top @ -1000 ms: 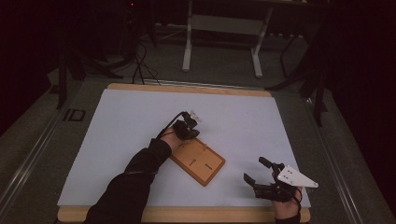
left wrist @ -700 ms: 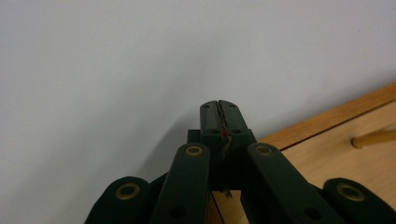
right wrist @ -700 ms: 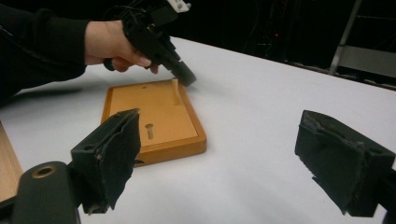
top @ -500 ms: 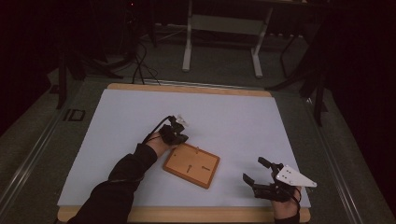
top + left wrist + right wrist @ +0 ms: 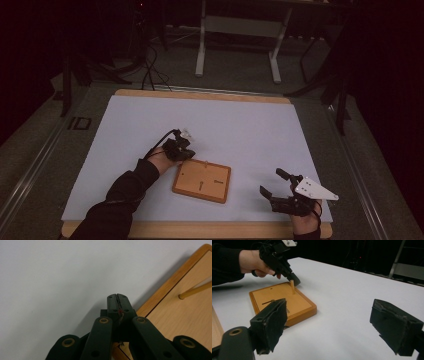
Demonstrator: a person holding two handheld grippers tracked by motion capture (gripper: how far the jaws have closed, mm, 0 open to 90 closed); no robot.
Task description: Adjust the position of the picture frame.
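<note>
The bench [image 5: 200, 95] carries a white sheet [image 5: 225, 125], and everything I'm working with sits on its near half. The wooden board [image 5: 190, 175] lies flat just ahead of and below my left tool [image 5: 189, 155], skewed to the sheet's edges.

In the left gripper view the board's raised rim [image 5: 160, 296] runs diagonally just to the right of the left tool [image 5: 117, 298]. The jaws are pressed fully together with nothing between them. I read this step as nudging the board along the sheet with the closed tip, not gripping it.

From the right gripper view the tip of the left tool [image 5: 294, 281] sits at the board's [image 5: 294, 302] far rim, right behind the upright peg [image 5: 292, 287]. I cannot tell whether it is actually touching the wood or just beside it.

To do this well, I'd:
- keep the tip low, so it bears on the side of the rim and doesn't ride up over it;
- push close to the middle of an edge to slide the board straight, or at the corner to swing it round;
- stay clear of the peg [image 5: 195, 290], which looks thin enough to snap or pull out.

My right tool [image 5: 270, 182] rests well off to the board's right, its jaws [image 5: 329, 315] wide apart and empty. It could come in as a stop on the opposite rim if the board skids.
</note>
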